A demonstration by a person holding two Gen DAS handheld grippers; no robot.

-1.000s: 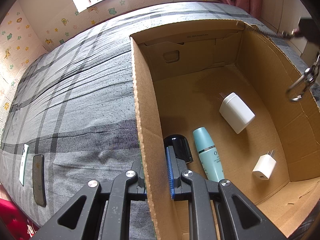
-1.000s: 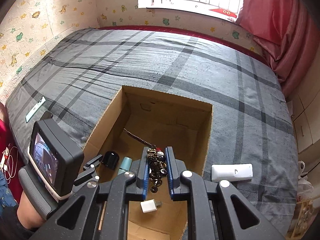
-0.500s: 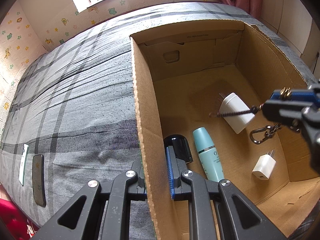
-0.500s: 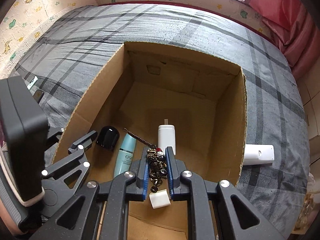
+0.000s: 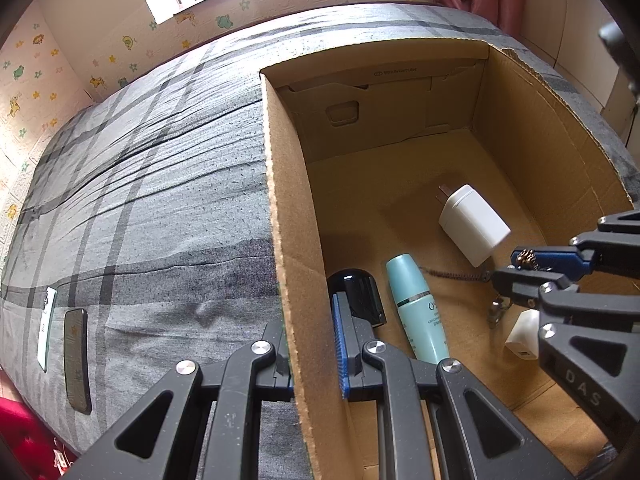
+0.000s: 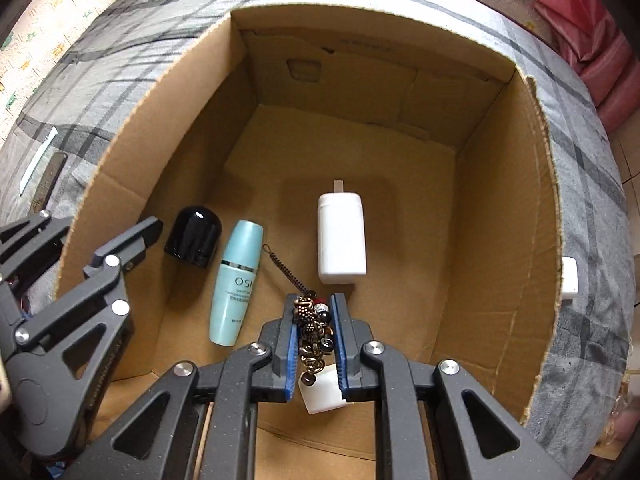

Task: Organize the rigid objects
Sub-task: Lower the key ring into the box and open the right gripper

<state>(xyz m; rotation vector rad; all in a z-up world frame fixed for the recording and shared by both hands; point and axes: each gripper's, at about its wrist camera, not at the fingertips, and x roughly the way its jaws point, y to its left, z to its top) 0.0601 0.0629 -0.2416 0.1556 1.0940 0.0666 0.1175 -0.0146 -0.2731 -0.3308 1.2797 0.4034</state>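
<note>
An open cardboard box (image 5: 288,208) stands on the bed. My left gripper (image 5: 310,320) is shut on its left wall near the front corner. My right gripper (image 6: 313,302) points down inside the box, low over the floor, shut on a beaded keychain (image 6: 310,316) whose coiled tail (image 6: 286,268) trails toward the teal bottle (image 6: 236,280). In the left wrist view the right gripper (image 5: 528,268) reaches in from the right. On the box floor lie a black cap (image 6: 194,242), a large white charger (image 6: 341,240) and a small white charger (image 6: 324,394) directly beneath the keychain.
The bed has a grey plaid sheet (image 5: 160,200). A dark phone (image 5: 76,360) and a white-green flat item (image 5: 46,328) lie left of the box. A white block (image 6: 570,278) rests outside the box's right wall. The back half of the box floor (image 6: 340,148) is bare.
My right gripper has come down into the box with the keychain, which now hangs just above the small charger. The left gripper has stayed on the box wall.
</note>
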